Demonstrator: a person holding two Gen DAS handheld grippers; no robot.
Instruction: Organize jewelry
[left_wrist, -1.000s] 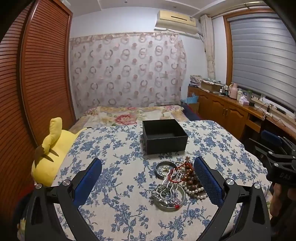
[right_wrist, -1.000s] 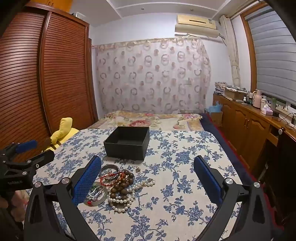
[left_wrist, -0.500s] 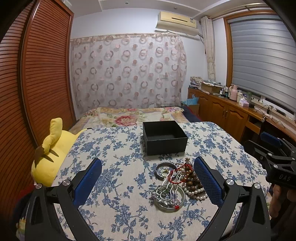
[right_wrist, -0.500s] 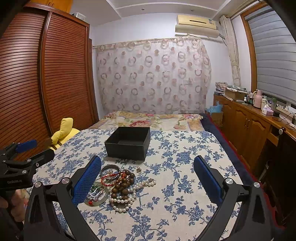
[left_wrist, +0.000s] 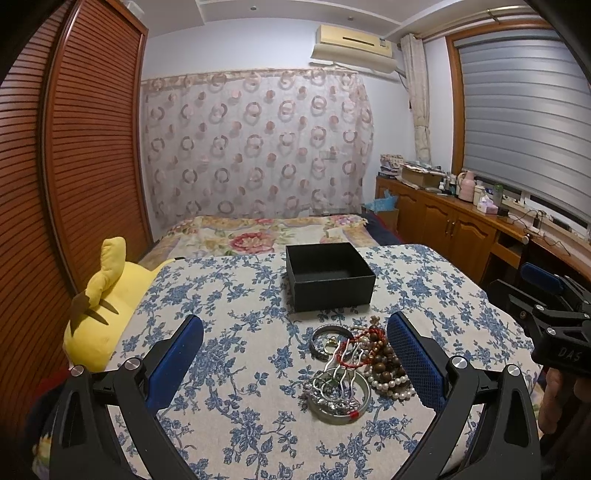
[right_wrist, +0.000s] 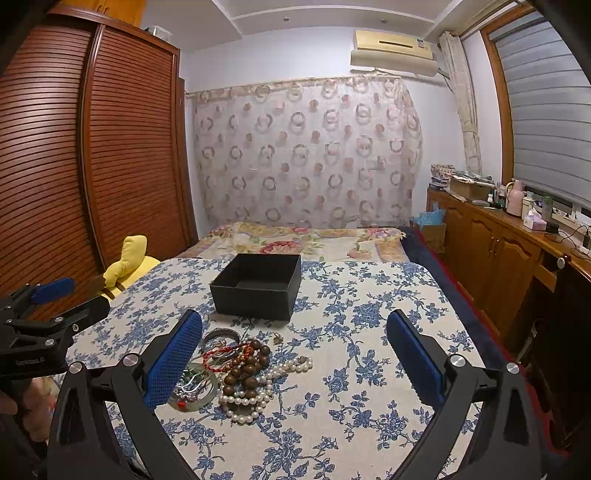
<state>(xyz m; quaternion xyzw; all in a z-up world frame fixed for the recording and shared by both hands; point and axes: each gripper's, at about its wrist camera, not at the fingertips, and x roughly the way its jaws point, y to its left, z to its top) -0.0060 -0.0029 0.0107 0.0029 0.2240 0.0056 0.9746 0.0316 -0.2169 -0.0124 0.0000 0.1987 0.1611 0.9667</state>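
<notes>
A heap of jewelry (left_wrist: 354, 369) lies on the blue-flowered tablecloth: silver bangles, a red cord bracelet, brown wooden beads and a pearl string. It also shows in the right wrist view (right_wrist: 236, 373). An open, empty black box (left_wrist: 328, 275) stands just behind the heap, also in the right wrist view (right_wrist: 258, 286). My left gripper (left_wrist: 295, 365) is open and empty, above the table, with the heap by its right finger. My right gripper (right_wrist: 295, 363) is open and empty, with the heap by its left finger.
A yellow plush toy (left_wrist: 103, 302) lies at the table's left edge. A bed (left_wrist: 266, 232) with a flowered cover stands behind the table. Wooden cabinets (right_wrist: 498, 251) with small items run along the right wall. A slatted wardrobe (right_wrist: 92, 166) fills the left.
Both grippers have drifted slightly; the view has shifted a little. The jewelry and the box have not moved.
</notes>
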